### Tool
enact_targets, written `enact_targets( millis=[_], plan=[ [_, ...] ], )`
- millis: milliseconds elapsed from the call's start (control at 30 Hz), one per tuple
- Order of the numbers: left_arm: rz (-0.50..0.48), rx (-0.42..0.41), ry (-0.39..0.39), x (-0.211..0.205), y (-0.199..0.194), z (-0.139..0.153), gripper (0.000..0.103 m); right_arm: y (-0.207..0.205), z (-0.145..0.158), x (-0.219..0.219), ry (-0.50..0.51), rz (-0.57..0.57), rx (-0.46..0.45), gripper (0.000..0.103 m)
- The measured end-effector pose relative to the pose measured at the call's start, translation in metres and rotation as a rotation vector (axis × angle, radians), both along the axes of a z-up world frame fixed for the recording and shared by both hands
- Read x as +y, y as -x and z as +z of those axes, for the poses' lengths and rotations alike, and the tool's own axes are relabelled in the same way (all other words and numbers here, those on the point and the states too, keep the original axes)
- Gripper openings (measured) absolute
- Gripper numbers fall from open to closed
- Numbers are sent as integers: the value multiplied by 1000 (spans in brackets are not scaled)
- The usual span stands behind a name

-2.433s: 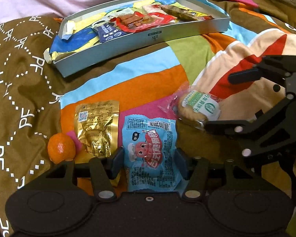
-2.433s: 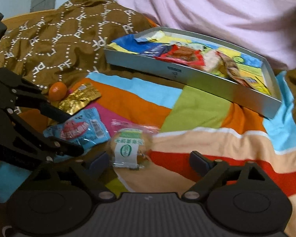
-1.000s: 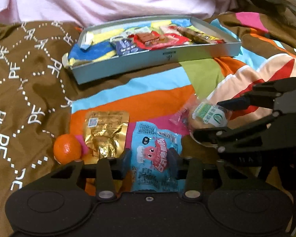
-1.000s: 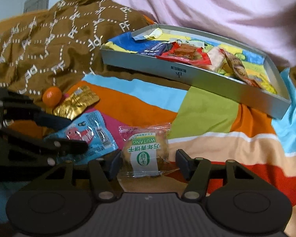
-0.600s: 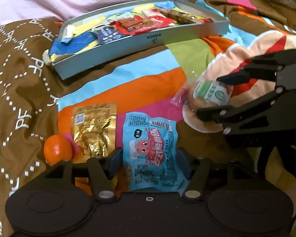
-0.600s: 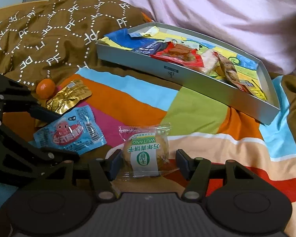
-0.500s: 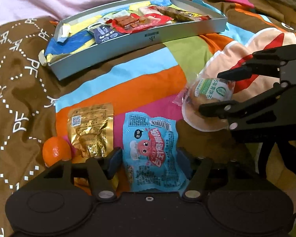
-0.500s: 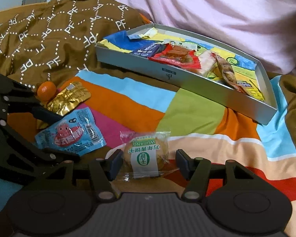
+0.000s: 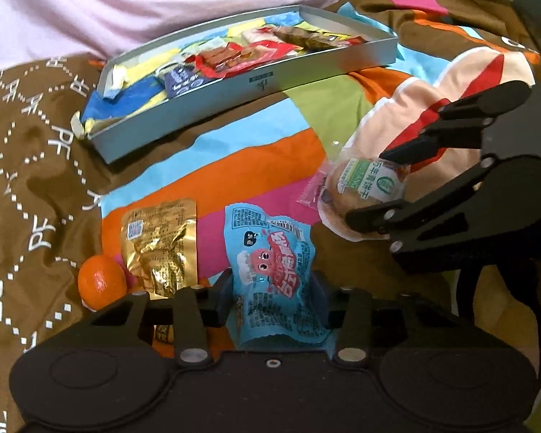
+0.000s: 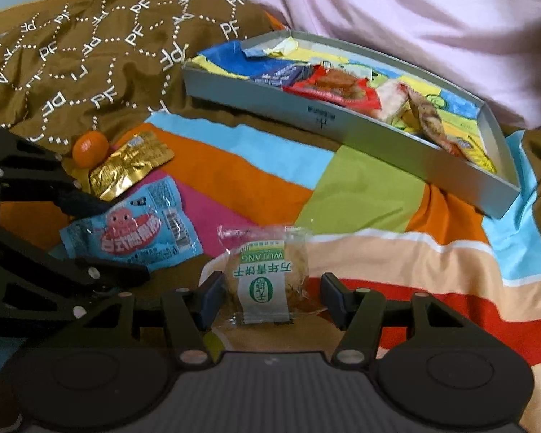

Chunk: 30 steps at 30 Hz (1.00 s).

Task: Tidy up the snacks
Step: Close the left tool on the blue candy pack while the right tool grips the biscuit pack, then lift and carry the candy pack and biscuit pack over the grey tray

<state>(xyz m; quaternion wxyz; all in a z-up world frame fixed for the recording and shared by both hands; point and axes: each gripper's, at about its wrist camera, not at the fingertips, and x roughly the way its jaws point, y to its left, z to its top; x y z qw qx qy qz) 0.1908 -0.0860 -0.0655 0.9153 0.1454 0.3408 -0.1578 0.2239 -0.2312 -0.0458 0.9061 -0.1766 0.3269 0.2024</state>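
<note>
The left gripper [image 9: 272,297] has just closed onto the blue snack packet [image 9: 274,270]; the right gripper [image 10: 270,297] clamps the wrapped biscuit [image 10: 267,274].

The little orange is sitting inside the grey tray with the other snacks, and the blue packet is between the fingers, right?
Not quite. The little orange is not in the grey tray; it sits on the blanket beside the gold packet, as the left wrist view shows. The blue packet is indeed between the left gripper fingers.

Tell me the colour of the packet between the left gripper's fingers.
Light blue packet with a red cartoon; clearest in the left wrist view.
</note>
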Motion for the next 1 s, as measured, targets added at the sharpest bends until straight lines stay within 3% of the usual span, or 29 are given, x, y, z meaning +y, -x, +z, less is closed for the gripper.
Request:
enact_targets(
  millis=[133,167,300,533,933,967,1000],
  plan=[
    [1,-15,-9,-1,2,1,45,2,2,0,0,7,-21,61],
    [1,-20,-13,-1,2,1,45,4,3,1,9,14,-35,55],
    [0,-51,-28,-3,6,3,43,15,4,10,117,53,-138,53],
    [-6,-82,-40,-6,8,6,39,18,2,15,161,69,-172,53],
    [-24,-95,30,-8,10,14,31,16,16,3,147,31,-206,53],
    [-23,-93,36,-9,9,15,30,16,17,1,145,26,-208,53],
    [-27,-77,48,-9,8,15,18,16,18,0,142,21,-209,53]
  ],
)
